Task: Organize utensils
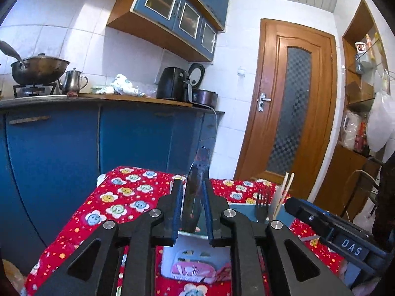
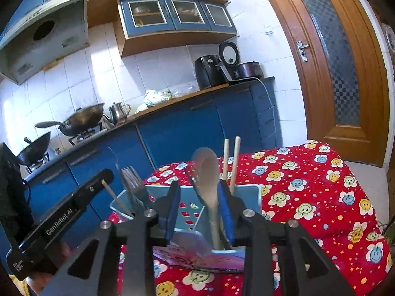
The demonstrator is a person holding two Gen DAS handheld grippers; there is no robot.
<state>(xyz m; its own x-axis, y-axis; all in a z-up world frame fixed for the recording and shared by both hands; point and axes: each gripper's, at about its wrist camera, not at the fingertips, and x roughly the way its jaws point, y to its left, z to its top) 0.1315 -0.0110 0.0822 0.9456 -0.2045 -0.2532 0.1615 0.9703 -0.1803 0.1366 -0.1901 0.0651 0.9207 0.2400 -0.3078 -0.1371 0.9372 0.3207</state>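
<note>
Gripping a shiny spoon (image 1: 197,192), the left gripper (image 1: 193,212) is closed; only the right view shows the right gripper (image 2: 199,212) standing open around a wooden spoon (image 2: 208,185) in the blue utensil caddy (image 2: 249,192)

Left gripper (image 1: 193,212) fingers clamped narrow, right gripper (image 2: 198,212) fingers apart

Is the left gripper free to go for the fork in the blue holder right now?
Probably not: the left gripper is already shut on a spoon. The fork stands uncovered in the blue holder, so access looks clear once that is dropped.
</note>
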